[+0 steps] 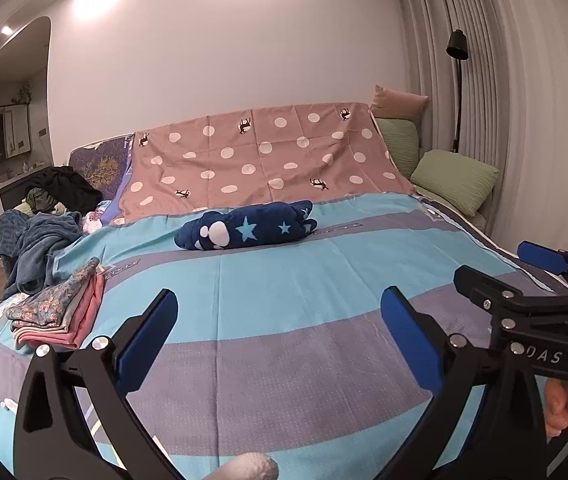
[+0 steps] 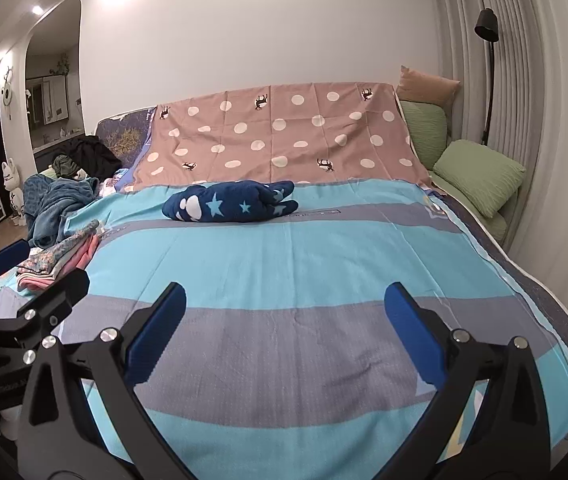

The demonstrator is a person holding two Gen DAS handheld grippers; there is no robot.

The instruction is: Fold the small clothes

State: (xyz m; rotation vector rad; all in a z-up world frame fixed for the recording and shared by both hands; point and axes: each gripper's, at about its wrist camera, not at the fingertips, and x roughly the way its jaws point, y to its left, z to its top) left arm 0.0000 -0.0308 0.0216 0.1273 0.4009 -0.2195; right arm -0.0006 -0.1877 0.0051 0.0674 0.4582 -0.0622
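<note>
A navy garment with stars and white blotches (image 1: 244, 226) (image 2: 230, 202) lies rolled in a bundle at the middle of the bed, well beyond both grippers. A stack of folded clothes (image 1: 60, 308) (image 2: 60, 256), floral on top and pink beneath, sits near the bed's left edge. My left gripper (image 1: 280, 320) is open over the striped sheet with nothing between its blue pads. My right gripper (image 2: 285, 300) is open too and holds nothing. Each one shows at the side of the other's view: the right gripper (image 1: 515, 270) and the left gripper (image 2: 36, 272).
A loose heap of teal cloth (image 1: 32, 244) (image 2: 56, 204) and dark clothes (image 1: 64, 188) lies at the far left. A pink dotted cloth (image 1: 268, 156) covers the headboard. Green pillows (image 1: 455, 180), a floor lamp (image 1: 457, 80) and curtains stand to the right. A hand (image 1: 555, 404) grips the right tool.
</note>
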